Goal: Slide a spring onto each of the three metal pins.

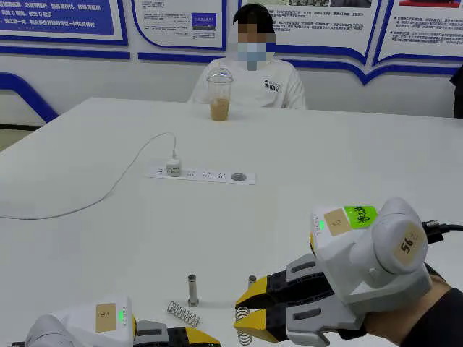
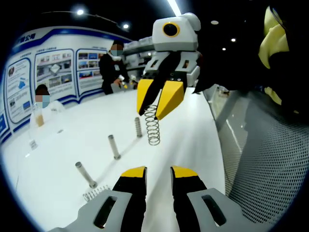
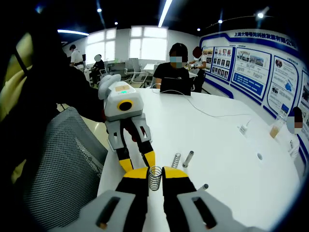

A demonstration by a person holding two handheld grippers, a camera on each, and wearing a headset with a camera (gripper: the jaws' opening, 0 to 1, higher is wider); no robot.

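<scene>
Near the edge of the white counter [image 1: 87, 238] closest to the person, three short grey metal pins stand upright in a row. As the left gripper view counts them, they are the nearest pin [image 2: 87, 175], the middle pin [image 2: 114, 147] and the farthest pin [image 2: 138, 127]. The farthest pin looks ribbed, and I cannot tell whether a spring already sits on it. The right gripper [image 2: 150, 115] has its yellow-tipped jaws clenched on the upper coils of a thin coiled steel spring [image 2: 153, 133], which hangs over the counter just beside the farthest pin. The left gripper [image 2: 158, 172] sits low by the same edge, its jaws released and holding nothing. A second coiled steel spring [image 1: 183, 313] lies on its side on the counter just beside the nearest pin.

The likeliest trouble is a missed mouth. If the held spring comes down off-centre, its bottom coil would catch on the pin's top, and the soft coil would bow sideways or twist within the jaws. A hard push might also knock the pin or squeeze the spring out of the grip. The released left gripper could brush the lying spring and roll it toward the edge.

The held spring's long axis runs close to upright, tilted slightly. Its free open end points down at the counter and its gripped end points up.
</scene>
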